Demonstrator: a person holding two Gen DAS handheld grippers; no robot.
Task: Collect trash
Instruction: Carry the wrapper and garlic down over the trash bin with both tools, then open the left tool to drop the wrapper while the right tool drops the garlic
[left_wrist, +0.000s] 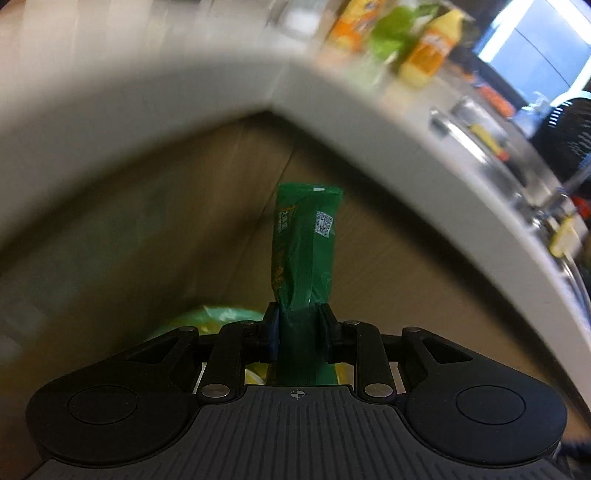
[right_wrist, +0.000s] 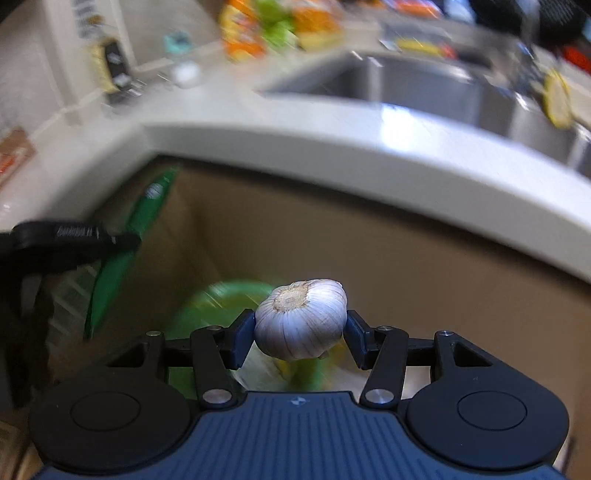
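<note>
Right now I have the white countertop edge (left_wrist: 221, 85) arching across both wrist views, with brown cabinet fronts (left_wrist: 129, 229) below it, so both of my grippers sit lower than the counter lip. Beyond the lip, the right wrist view shows a steel sink (right_wrist: 424, 85), and orange and green packages (right_wrist: 273, 26) stand at the back of the counter, too blurred for me to read. Below and ahead of both grippers I can see a green-lined bin (right_wrist: 225, 299), smeared by motion blur, with pale and yellow contents I cannot identify.

My left gripper (left_wrist: 298, 325) is pinching a green wrapper (left_wrist: 304, 243) at its lower end. The wrapper's long axis runs straight away from the camera along the fingers, its sealed far end pointing toward the cabinet corner, and a small white code square shows on its right face. Its near end is cut off behind the gripper body. From the right wrist view the same wrapper (right_wrist: 144, 221) appears edge-on at the left, tilted, with the dark left gripper (right_wrist: 125, 242) clamped across it.

My right gripper (right_wrist: 300, 328) is closed on a garlic bulb (right_wrist: 301, 319), the blue pads (right_wrist: 243, 339) pressed to its two sides. The bulb's dried root end faces up and toward the counter; its underside is hidden from me
</note>
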